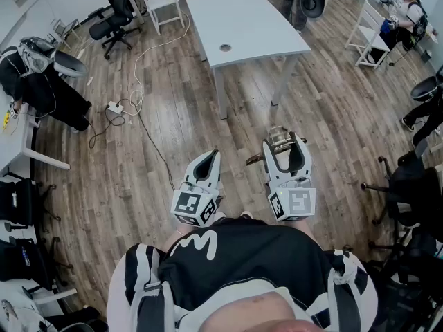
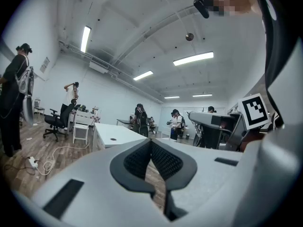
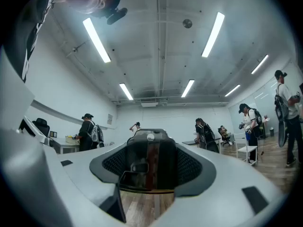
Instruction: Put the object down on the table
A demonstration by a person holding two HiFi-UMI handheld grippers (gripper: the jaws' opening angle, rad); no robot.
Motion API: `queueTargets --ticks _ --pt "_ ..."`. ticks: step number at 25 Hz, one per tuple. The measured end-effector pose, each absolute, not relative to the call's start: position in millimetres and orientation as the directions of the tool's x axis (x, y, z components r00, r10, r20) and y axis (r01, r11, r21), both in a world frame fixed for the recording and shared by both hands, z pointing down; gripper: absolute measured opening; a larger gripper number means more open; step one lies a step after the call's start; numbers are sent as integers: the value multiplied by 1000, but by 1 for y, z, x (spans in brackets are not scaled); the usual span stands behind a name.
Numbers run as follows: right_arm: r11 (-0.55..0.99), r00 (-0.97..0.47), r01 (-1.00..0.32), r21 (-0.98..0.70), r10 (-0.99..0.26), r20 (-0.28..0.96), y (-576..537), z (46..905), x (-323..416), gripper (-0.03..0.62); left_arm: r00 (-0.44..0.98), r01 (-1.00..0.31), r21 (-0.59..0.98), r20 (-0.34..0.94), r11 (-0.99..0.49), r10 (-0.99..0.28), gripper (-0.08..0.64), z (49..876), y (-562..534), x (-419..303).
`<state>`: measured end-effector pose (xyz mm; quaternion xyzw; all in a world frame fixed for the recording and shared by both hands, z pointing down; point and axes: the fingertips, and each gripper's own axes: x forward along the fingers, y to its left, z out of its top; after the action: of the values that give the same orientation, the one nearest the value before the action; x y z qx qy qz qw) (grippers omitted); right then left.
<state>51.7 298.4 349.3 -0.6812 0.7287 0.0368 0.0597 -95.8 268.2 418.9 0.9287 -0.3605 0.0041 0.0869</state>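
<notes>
Dark object (image 3: 150, 160) fills the gap between the right tool's (image 1: 284, 147) 2 wide-spread pads, gripped and carried above the floor. Left tool (image 1: 208, 159), just beside it, is closed and empty. White worktop (image 1: 249, 19) lies straight ahead, well apart, so the carry likely runs forward, then down.

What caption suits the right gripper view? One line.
Right gripper clamps a dark, boxy object above the brown wood-plank floor.
</notes>
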Motion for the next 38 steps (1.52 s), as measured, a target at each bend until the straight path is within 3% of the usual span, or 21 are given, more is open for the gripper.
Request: queueTargets --ticks 16,38 --pt "79 -74 -996 -37 -990 -118 299 350 42 291 770 -636 125 44 -761 -637 5 409 276 -88" --pt "55 -47 -995 -87 -996 -81 289 368 -33 291 778 -626 143 44 -767 -627 5 422 264 -167"
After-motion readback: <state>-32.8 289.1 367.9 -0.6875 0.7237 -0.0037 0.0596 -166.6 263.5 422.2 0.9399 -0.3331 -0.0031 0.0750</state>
